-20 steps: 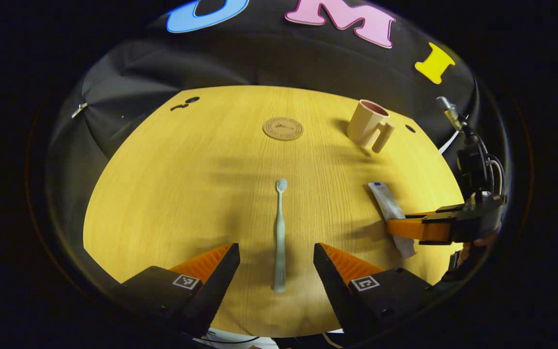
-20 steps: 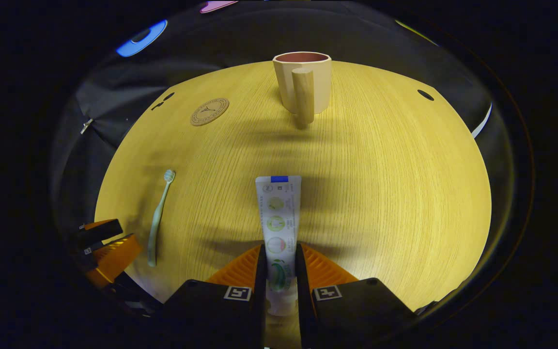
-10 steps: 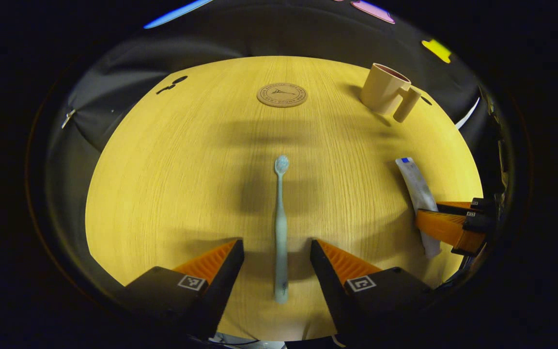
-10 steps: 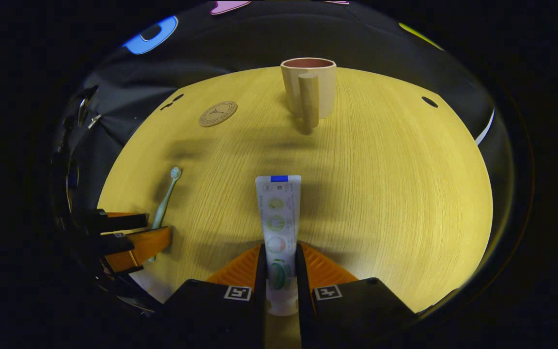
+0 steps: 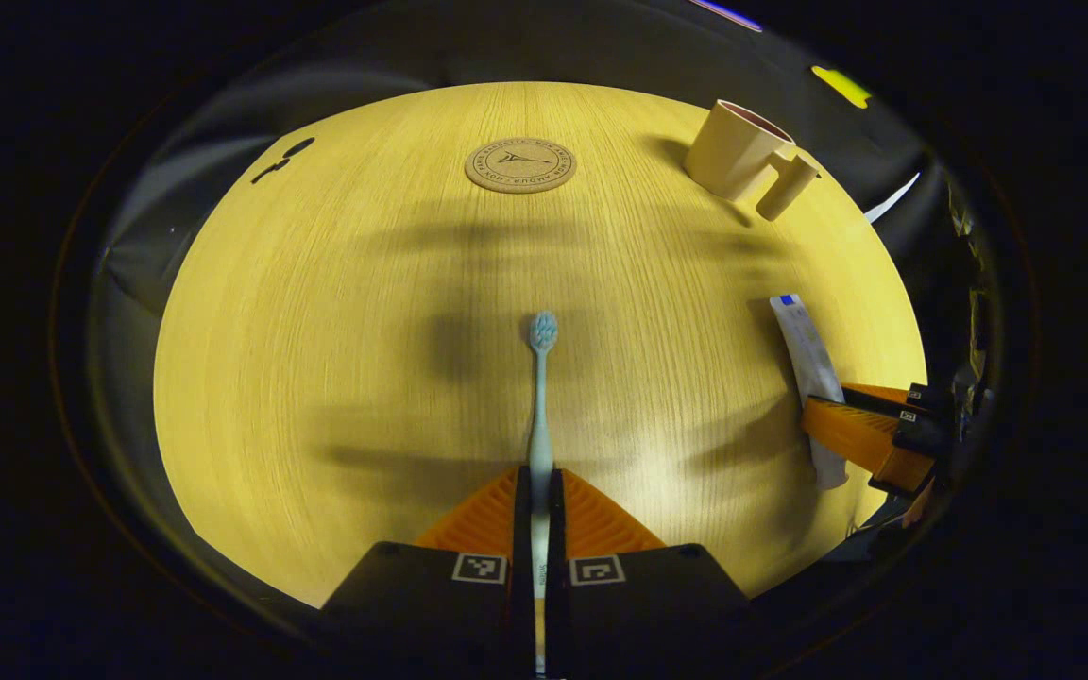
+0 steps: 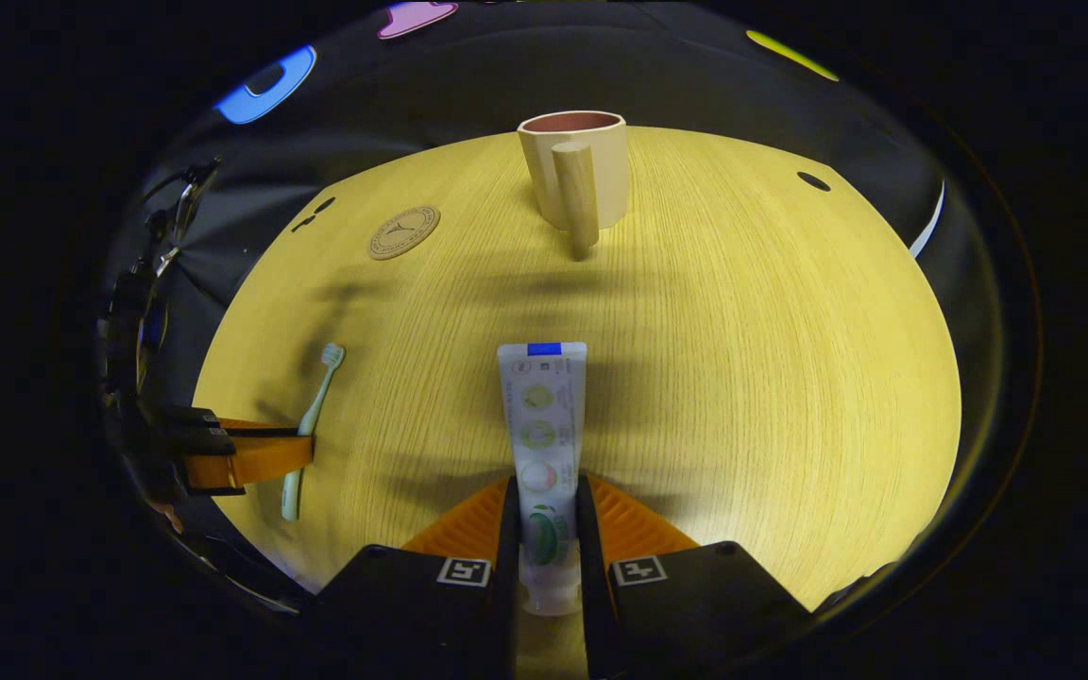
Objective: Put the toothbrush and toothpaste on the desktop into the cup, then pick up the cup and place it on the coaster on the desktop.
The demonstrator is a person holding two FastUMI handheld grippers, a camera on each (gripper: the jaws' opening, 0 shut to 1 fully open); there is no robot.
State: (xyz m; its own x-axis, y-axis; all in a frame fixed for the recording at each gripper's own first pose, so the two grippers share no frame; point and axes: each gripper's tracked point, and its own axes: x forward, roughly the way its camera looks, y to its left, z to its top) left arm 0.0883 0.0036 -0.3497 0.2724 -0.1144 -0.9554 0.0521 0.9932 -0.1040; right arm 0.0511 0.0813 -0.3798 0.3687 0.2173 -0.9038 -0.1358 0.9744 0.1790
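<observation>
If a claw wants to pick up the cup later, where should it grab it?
Probably the cup's stick-like handle. In the right gripper view it juts toward the camera, upright, so a claw coming straight from the near side could pinch it from both sides.

My left claw (image 5: 536, 529) pinches the pale blue toothbrush (image 5: 540, 406), my right claw (image 6: 546, 538) the white toothpaste (image 6: 542, 425); both lie flat on the table (image 5: 336, 312). The beige cup (image 6: 577, 170) stands upright, well apart from the round coaster (image 5: 519, 166).

Low forward views, shared desktop (image 5: 336, 312)
</observation>
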